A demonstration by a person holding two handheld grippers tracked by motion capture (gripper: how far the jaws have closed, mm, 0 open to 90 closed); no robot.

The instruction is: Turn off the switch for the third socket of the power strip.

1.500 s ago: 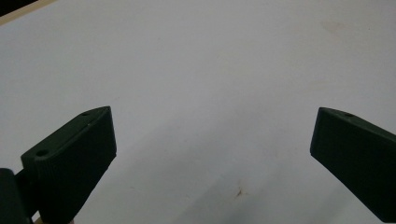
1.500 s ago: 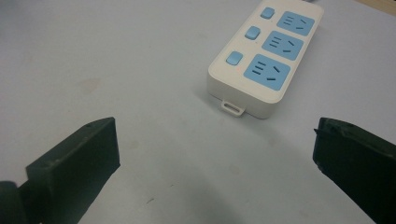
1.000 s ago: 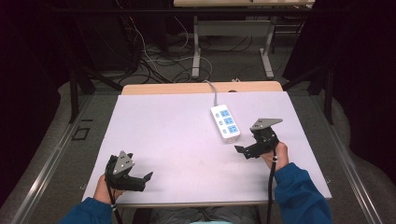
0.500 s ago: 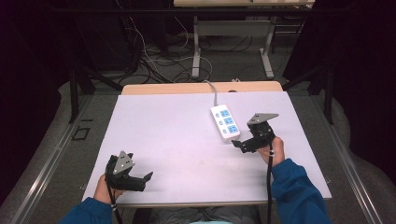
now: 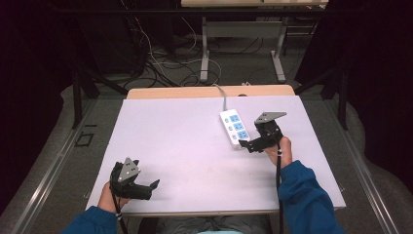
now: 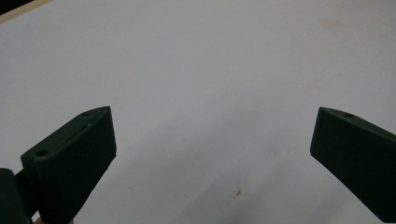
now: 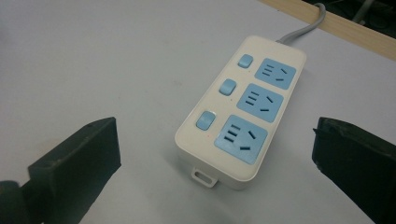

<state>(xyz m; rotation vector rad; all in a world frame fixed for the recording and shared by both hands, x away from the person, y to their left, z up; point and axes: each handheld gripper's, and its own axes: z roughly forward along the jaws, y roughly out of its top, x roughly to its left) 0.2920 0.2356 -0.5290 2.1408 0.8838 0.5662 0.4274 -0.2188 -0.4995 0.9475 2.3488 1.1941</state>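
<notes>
Power strip right of table centre, grippers near edge.
Power strip [image 5: 235,128] on table [image 5: 185,126]; right gripper [image 5: 251,145] at its 5 o'clock, left gripper [image 5: 146,187] at 7 o'clock, well apart.

We note a white-topped table [image 5: 185,141] with a bare wooden strip [image 5: 195,92] along its far edge. Beyond it the grey floor [image 5: 243,68] carries a tangle of loose cables [image 5: 160,63] beside the grey legs of a second table [image 5: 243,34]. Dark drapes [image 5: 370,63] close both sides; light falls evenly from above.
</notes>
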